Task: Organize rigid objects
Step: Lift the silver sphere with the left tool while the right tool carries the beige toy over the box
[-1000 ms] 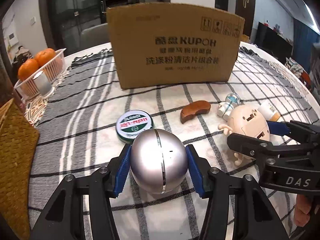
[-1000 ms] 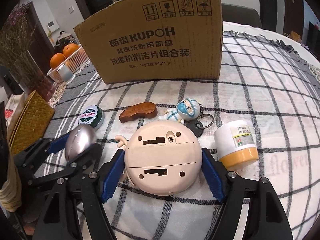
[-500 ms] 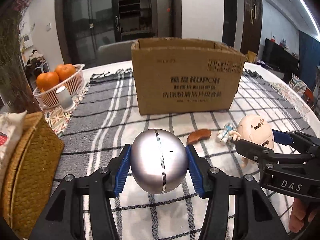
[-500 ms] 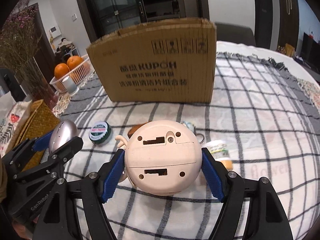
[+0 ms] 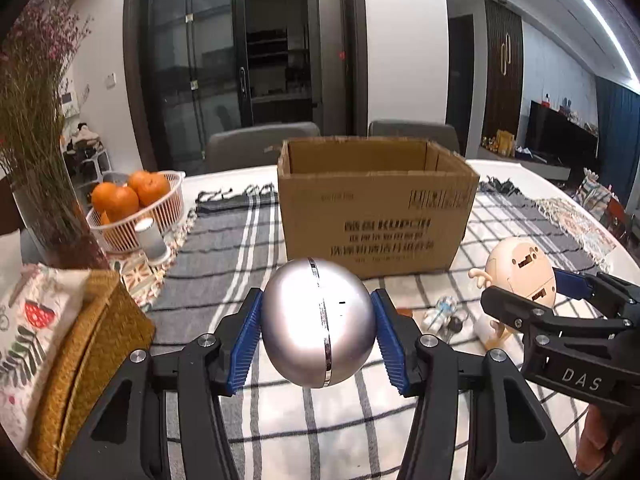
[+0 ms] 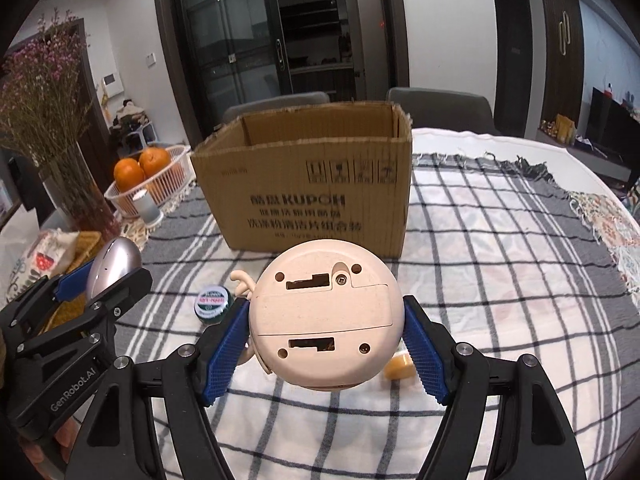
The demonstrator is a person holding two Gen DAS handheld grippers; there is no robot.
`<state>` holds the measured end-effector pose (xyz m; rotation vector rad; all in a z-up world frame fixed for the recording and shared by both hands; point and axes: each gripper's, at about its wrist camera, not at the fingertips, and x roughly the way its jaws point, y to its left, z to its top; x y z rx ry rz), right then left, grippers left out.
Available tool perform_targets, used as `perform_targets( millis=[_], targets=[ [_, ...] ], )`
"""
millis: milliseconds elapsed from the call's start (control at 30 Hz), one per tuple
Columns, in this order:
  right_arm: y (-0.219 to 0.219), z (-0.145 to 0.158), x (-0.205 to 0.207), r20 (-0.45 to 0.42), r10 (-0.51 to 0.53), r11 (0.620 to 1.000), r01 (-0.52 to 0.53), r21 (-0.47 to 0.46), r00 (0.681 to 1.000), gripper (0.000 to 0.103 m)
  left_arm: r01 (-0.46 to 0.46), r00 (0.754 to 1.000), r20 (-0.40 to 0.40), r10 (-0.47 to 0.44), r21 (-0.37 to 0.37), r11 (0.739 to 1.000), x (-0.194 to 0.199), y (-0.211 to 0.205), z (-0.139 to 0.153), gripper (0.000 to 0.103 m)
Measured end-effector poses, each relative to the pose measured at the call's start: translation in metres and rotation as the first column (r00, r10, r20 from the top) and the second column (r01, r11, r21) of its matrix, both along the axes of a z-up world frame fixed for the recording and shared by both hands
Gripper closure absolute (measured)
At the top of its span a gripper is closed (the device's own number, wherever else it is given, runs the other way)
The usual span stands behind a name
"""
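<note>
My left gripper (image 5: 318, 332) is clamped on a silver ball (image 5: 318, 322), its blue pads pressed to both sides, at the centre of the left wrist view and clear of the checked cloth (image 5: 240, 240). My right gripper (image 6: 326, 346) squeezes a cream round toy (image 6: 325, 316) the same way, low in the centre of the right wrist view, its flat underside with slots and screws turned to the camera. Beyond both, in mid-frame, stands the open cardboard box (image 5: 376, 216). On the cloth below lie a green tin (image 6: 211, 305), a small figurine keychain (image 5: 442, 314), and what looks like an orange-capped jar (image 6: 398, 366), mostly hidden behind the toy. A basket of oranges (image 5: 132, 204) sits at left.
</note>
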<state>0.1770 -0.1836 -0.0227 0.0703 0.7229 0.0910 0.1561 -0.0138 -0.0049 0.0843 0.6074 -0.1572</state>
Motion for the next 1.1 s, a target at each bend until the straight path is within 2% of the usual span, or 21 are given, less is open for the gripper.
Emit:
perform_targets(
  millis=[533, 667, 867, 1100],
  targets=[
    [-0.004, 0.046, 0.000, 0.112, -0.049, 0.999, 0.049, 0.006, 0.992, 0.028, 0.038, 0.992, 0.117, -0.035, -0.020, 0.999, 0.013, -0.004, 0.047, 0.050],
    [-0.006, 0.052, 0.004, 0.127, -0.063, 0.998, 0.062, 0.016, 0.990, 0.028, 0.045, 0.992, 0.120, -0.041, -0.029, 0.999, 0.022, -0.006, 0.055, 0.050],
    [-0.010, 0.064, 0.019, 0.146, -0.087, 0.996, 0.084, 0.027, 0.985, 0.028, 0.074, 0.994, 0.085, -0.068, -0.067, 0.995, 0.043, -0.007, 0.061, 0.050],
    [-0.016, 0.071, 0.039, 0.146, -0.096, 0.995, 0.090, 0.047, 0.985, 0.028, 0.097, 0.993, 0.078, -0.093, -0.049, 0.994, 0.062, -0.014, 0.068, 0.050]
  ],
)
